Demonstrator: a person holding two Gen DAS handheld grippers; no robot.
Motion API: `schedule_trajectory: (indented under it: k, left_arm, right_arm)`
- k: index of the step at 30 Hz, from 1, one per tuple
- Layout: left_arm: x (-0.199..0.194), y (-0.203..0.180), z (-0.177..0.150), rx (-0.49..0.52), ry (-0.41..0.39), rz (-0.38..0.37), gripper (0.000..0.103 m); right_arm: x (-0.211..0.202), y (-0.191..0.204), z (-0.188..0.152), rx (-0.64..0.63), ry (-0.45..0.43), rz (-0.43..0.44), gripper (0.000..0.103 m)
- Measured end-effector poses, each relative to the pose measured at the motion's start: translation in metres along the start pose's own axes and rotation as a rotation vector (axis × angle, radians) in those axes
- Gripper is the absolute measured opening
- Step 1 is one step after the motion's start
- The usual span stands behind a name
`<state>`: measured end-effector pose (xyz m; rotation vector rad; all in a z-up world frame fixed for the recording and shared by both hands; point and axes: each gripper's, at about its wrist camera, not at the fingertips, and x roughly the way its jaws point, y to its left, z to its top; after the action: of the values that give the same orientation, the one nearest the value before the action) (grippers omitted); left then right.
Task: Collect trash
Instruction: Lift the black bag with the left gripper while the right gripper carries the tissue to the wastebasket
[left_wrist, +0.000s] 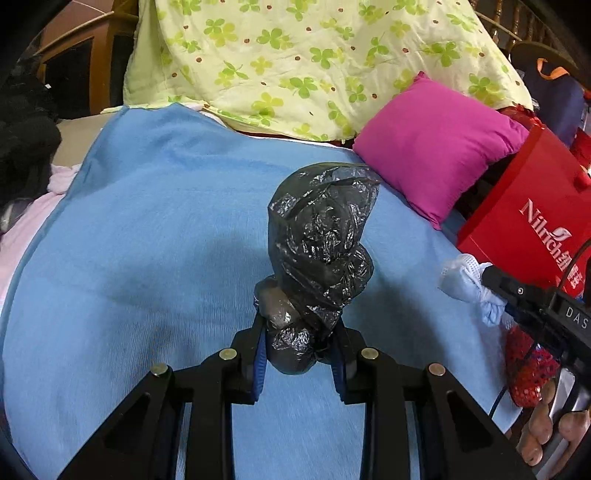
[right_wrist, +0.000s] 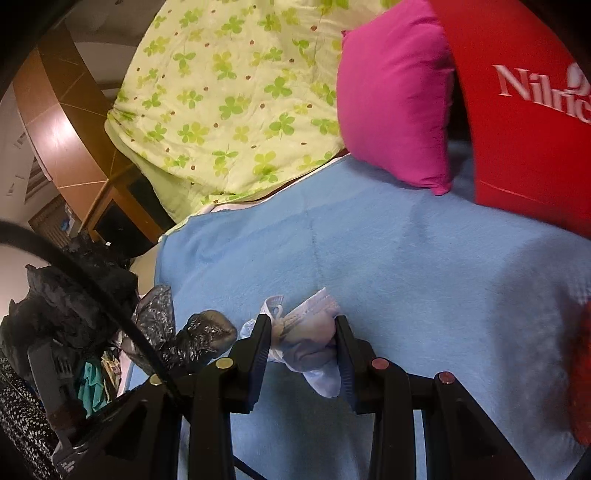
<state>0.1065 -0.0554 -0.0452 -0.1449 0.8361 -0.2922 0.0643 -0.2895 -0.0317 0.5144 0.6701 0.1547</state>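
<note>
Blue blanket (left_wrist: 155, 229) filled the space under and ahead of both tools. Green clover quilt (left_wrist: 303, 62) was heaped well ahead, pink pillow (left_wrist: 436, 144) ahead to the right, red box (left_wrist: 532, 206) just beside the pillow, further right.

Black plastic bag (left_wrist: 321, 236) stood up from the left gripper (left_wrist: 301, 354), lifted clear of the blanket. Jaws were narrow and pinched its crumpled lower end; the upper part ballooned loosely ahead of the tips. Judged very light, soft and crinkly, film probably slippery, so the bunched neck looked like the best place to grip, not the puffed part.

Face mask (right_wrist: 310, 343) sat wadded between the jaws of the right gripper (right_wrist: 301, 350), clamped tight on it, held above the blanket. Judged nearly weightless and limp, not fragile; a loose end hung below the tips. Gripping the wad's middle looked safer than an ear loop.
</note>
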Motion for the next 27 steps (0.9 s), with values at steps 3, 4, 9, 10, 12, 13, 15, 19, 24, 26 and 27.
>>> schedule_trajectory:
  k: [3,4,9,10,12,13,15,19,24,26,27]
  left_arm:
    - [-0.018,-0.011,-0.018,0.031,-0.026,0.026,0.031]
    - [-0.025,-0.015,-0.027,0.042,-0.038,0.038,0.031]
    - [-0.044,-0.018,-0.058,0.035,-0.038,0.038,0.031]
    - [-0.047,-0.018,-0.063,0.033,-0.033,0.039,0.031]
    - [-0.047,-0.018,-0.074,0.028,-0.018,0.045,0.032]
    - [-0.046,-0.017,-0.078,0.022,-0.007,0.041,0.032]
    - [-0.042,-0.014,-0.081,0.007,0.015,0.038,0.035]
    - [-0.035,-0.005,-0.082,-0.024,0.039,0.039,0.044]
    - [-0.026,0.003,-0.080,-0.037,0.045,0.039,0.065]
    - [-0.019,0.003,-0.079,-0.020,0.062,0.046,0.067]
    - [-0.016,0.004,-0.079,-0.022,0.069,0.054,0.067]
  right_arm:
    - [-0.020,-0.001,-0.013,-0.036,-0.011,-0.023,0.037]
    - [-0.026,-0.002,-0.018,-0.052,-0.011,-0.032,0.037]
    - [-0.045,-0.002,-0.046,-0.094,0.026,-0.038,0.037]
    - [-0.046,-0.001,-0.051,-0.097,0.038,-0.034,0.037]
    - [-0.047,0.001,-0.059,-0.111,0.057,-0.039,0.037]
    - [-0.045,0.002,-0.062,-0.121,0.069,-0.043,0.037]
    - [-0.040,0.005,-0.067,-0.139,0.094,-0.052,0.037]
    - [-0.025,0.005,-0.075,-0.148,0.169,-0.080,0.037]
    - [-0.004,-0.005,-0.079,-0.111,0.282,-0.104,0.039]
    - [0.001,-0.010,-0.080,-0.077,0.316,-0.095,0.041]
    - [0.002,-0.013,-0.079,-0.060,0.326,-0.086,0.052]
